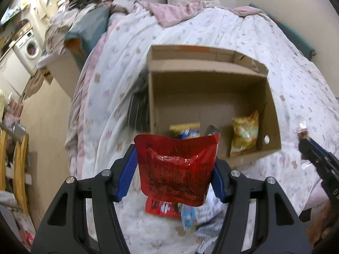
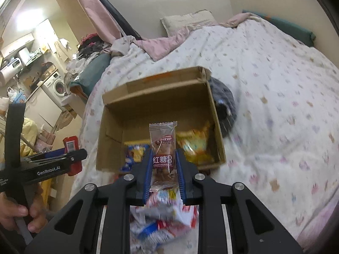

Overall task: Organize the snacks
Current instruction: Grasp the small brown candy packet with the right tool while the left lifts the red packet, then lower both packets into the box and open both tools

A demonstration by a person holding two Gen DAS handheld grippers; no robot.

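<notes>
My left gripper point(image 1: 174, 165) is shut on a red snack pouch point(image 1: 175, 169), held in front of the open cardboard box point(image 1: 209, 72) on the bed. My right gripper point(image 2: 164, 165) is shut on a clear brown-sugar snack packet point(image 2: 163, 148), held just before the same box point(image 2: 148, 89). Inside the box lie a yellow-orange snack bag point(image 1: 244, 133), also in the right wrist view point(image 2: 195, 144), and a blue-yellow packet point(image 1: 188, 130), also in the right wrist view point(image 2: 135, 150). Loose snack packets point(image 2: 165, 218) lie on the bed below the grippers, also in the left wrist view point(image 1: 167, 208).
The bed has a white patterned duvet point(image 2: 275, 84) with pink bedding and a pillow point(image 2: 186, 21) at the far end. A dark grey cloth point(image 2: 224, 105) lies right of the box. Clutter and a washing machine point(image 1: 27, 46) stand at the left.
</notes>
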